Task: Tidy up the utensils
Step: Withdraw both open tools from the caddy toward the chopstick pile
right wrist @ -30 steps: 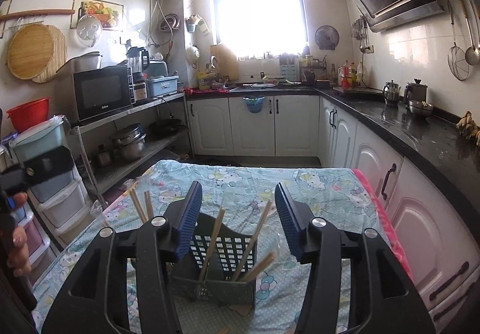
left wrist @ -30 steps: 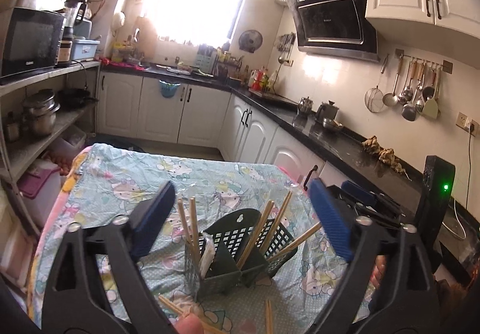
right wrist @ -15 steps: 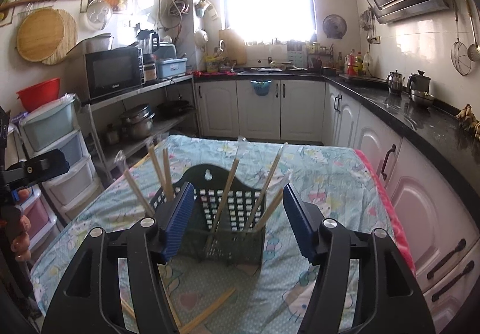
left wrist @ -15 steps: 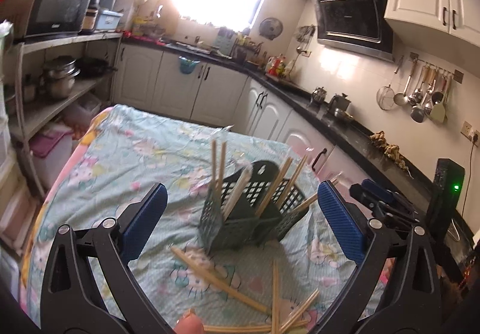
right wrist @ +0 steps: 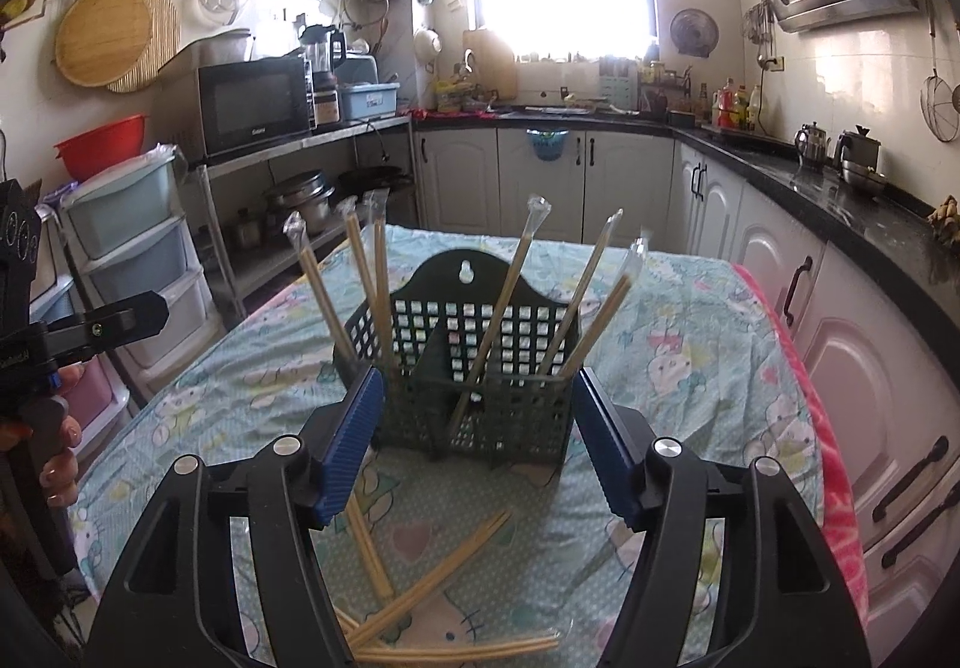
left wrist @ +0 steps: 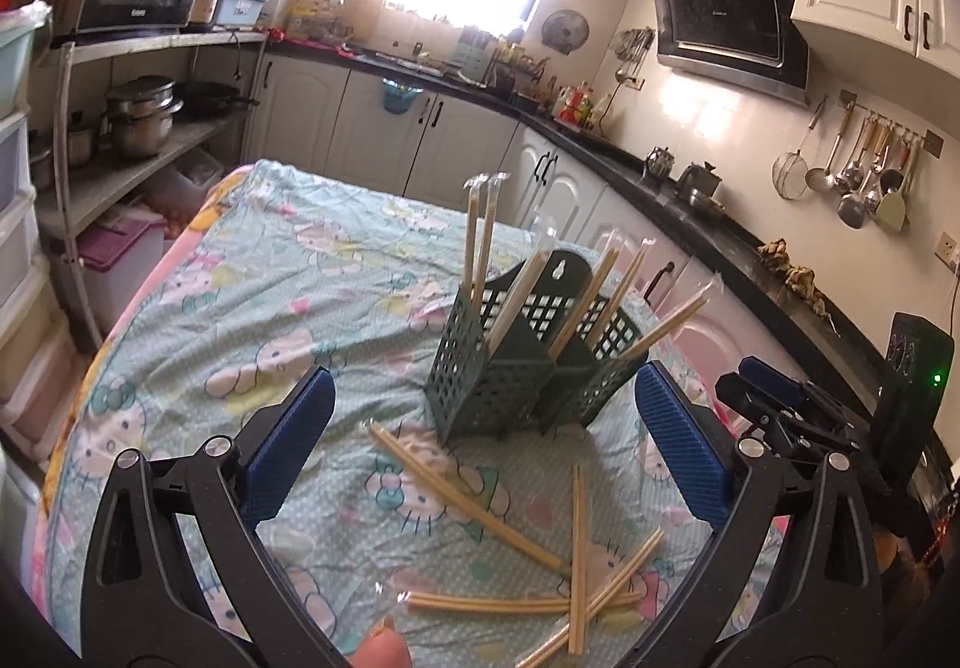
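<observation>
- On the cartoon-print cloth [left wrist: 252, 308], wrapped wooden chopstick pairs [left wrist: 480, 506] are left loose before the dark green perforated plastic caddy [right wrist: 480, 368].
- Left gripper [left wrist: 480, 446] is held wide and empty; right gripper [right wrist: 474, 446] is empty, its jaws opening.
- A loose pair is judged next to be pinched.

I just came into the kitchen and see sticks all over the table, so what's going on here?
A person is sorting wrapped chopsticks into a dark green holder on the cloth-covered table. Several pairs already stand upright in its compartments, while loose chopsticks still lie on the cloth in front of it. The left hand-held gripper is open and empty above the loose ones. The right hand-held gripper is opening, with nothing between its fingers, just in front of the holder.
</observation>
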### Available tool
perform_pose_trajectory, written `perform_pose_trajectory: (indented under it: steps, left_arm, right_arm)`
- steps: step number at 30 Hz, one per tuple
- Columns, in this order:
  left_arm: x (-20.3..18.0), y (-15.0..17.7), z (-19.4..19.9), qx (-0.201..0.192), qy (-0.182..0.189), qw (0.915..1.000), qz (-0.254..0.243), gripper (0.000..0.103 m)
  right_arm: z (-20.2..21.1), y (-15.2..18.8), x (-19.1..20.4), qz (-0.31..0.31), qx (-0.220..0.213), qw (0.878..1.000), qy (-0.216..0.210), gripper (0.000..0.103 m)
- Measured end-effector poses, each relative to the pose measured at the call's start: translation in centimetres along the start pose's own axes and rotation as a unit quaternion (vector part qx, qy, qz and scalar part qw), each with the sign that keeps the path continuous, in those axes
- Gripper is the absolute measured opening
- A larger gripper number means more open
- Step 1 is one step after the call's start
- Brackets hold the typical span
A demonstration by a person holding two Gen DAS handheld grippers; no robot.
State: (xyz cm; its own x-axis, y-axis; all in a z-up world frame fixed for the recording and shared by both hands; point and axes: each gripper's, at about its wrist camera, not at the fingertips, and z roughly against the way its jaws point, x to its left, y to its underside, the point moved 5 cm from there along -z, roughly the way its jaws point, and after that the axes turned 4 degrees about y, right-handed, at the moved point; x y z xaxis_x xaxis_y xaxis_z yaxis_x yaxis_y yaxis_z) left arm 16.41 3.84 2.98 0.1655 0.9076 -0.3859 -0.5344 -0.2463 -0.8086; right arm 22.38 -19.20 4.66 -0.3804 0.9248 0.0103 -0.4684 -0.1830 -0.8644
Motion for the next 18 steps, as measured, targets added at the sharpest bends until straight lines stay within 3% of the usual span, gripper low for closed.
perform_pose_trajectory:
  steps: [18]
  left_arm:
    - [0.3, 5.9, -1.7, 0.077, -0.02, 0.9967, -0.02, 0.092]
  right_arm:
    - [-0.8, 3.2, 0.1, 0.009, 0.04, 0.999, -0.004, 0.063]
